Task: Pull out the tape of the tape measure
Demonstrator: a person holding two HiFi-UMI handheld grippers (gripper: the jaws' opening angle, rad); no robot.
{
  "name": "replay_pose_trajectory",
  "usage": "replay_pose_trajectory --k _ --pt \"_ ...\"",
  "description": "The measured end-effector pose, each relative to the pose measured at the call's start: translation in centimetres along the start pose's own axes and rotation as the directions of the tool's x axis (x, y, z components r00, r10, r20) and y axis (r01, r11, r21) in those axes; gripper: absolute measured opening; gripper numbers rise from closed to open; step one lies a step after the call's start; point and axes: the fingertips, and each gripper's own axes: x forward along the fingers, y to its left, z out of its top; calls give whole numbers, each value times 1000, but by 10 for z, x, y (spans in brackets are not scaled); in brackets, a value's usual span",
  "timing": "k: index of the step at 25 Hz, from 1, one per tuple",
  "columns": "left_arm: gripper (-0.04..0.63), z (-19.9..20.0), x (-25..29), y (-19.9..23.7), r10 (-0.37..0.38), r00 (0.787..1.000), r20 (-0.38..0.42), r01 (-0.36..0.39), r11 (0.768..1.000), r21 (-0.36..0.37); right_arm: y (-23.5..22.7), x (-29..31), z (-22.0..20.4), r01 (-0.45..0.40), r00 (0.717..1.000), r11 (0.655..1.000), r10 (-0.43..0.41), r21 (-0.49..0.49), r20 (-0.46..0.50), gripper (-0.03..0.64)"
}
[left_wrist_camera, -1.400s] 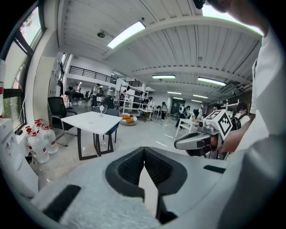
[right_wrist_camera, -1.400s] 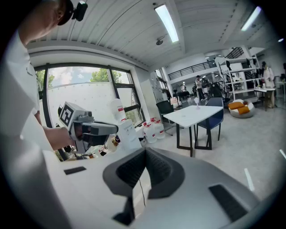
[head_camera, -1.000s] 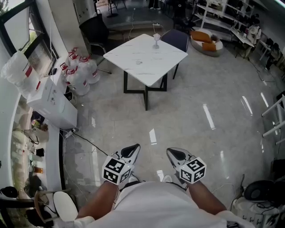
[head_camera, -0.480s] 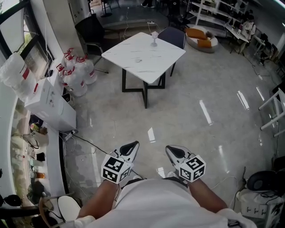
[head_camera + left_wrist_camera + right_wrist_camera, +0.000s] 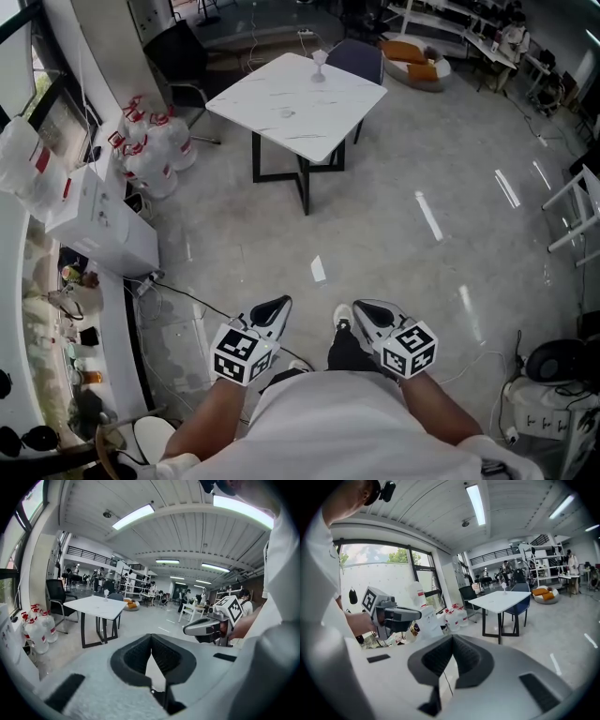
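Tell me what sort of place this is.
Probably a large open-plan office or lab workspace: a white table on a polished floor, big water bottles by the wall, shelving racks at the far end, and strip lights overhead.

object (image 5: pixel 320 59) on table (image 5: pixel 281 103): too small to identify | forearms (image 5: pixel 208 419): cut by edge

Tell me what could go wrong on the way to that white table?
A black cable lies on the floor just ahead of the left gripper; a foot could catch it. The floor looks shiny, so it may be slippery. The left gripper and the right gripper are shut and empty; they must open before grabbing anything on the white table.
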Motion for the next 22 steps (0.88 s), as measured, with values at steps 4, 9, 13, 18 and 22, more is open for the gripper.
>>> replay_pose_trajectory --k 4,9,13,18,22 --pt "9 7 19 12 -3 1000 -1 3 1000 11 -21 14 15 8 1000 1000 -8 -2 18 6" --pt "9 26 57 42 17 1000 -12 -16 1000 18 -63 48 40 -13 999 1000 13 7 39 5" --pt "9 67 102 69 33 999 11 -33 999 8 -104 80 78 -54 998 998 55 -13 43 5" --pt "9 120 160 92 59 997 48 -61 998 35 -153 100 134 -101 991 992 107 -77 83 5" --pt "9 129 208 100 62 998 27 -62 998 -1 -193 113 153 -135 987 986 143 -96 78 5"
